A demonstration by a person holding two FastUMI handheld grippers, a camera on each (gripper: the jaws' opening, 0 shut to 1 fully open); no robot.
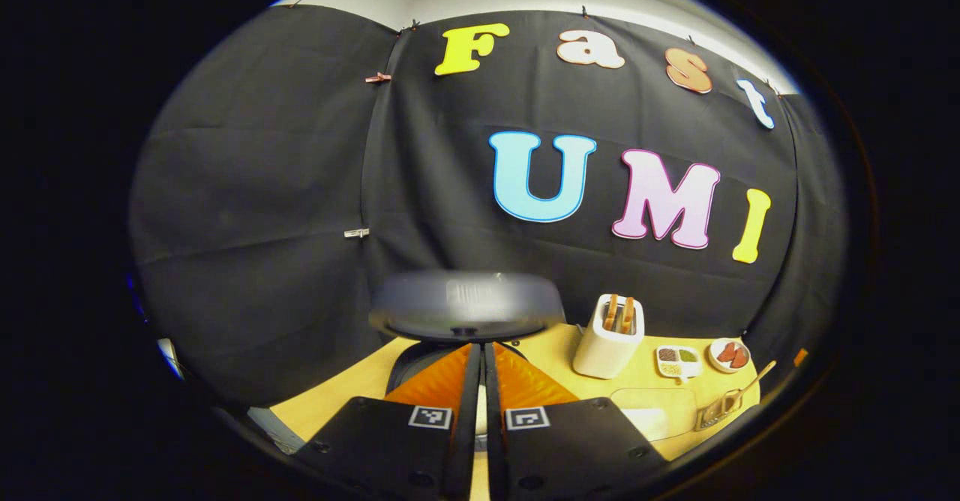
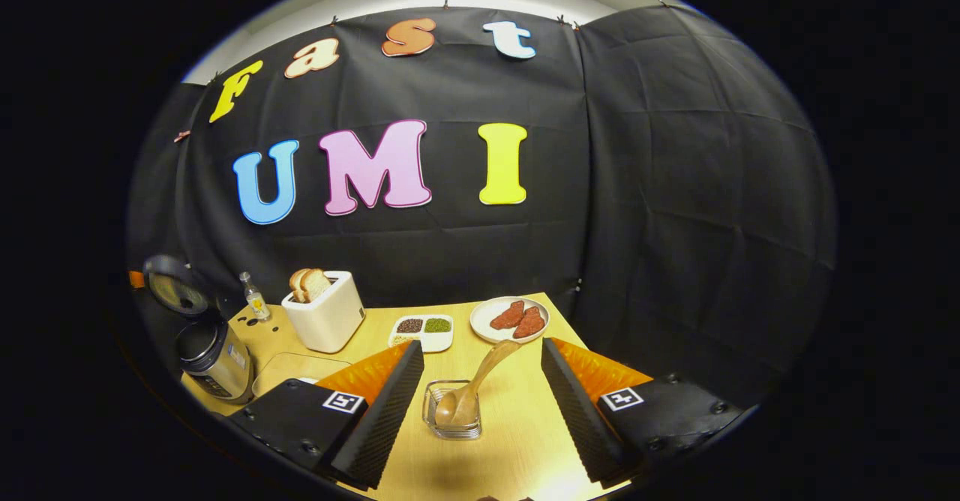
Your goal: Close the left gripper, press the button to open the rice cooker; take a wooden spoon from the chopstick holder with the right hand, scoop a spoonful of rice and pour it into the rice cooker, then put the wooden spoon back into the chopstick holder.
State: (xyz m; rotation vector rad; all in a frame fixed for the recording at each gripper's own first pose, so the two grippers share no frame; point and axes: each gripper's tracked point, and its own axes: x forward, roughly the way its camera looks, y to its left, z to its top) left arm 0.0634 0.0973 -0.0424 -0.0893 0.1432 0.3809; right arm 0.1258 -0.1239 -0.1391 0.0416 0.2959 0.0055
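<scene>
My left gripper has its fingers pressed together with nothing between them — that makes a blunt tip for pushing a button. Right ahead of it the cooker stands with its lid up and blurred, so I judge the button press is done and the pot is open.

My right gripper is spread wide and holding nothing, its fingers either side of the holder — lined up, I'd say, to take the spoon. The spoon sits bowl-down in the holder, handle leaning up and away towards the plate, so the handle is free to grasp.

In the right gripper view the cooker stands at the table's left edge, lid raised. Its label is too small for me to read, and so is the bottle's.
</scene>
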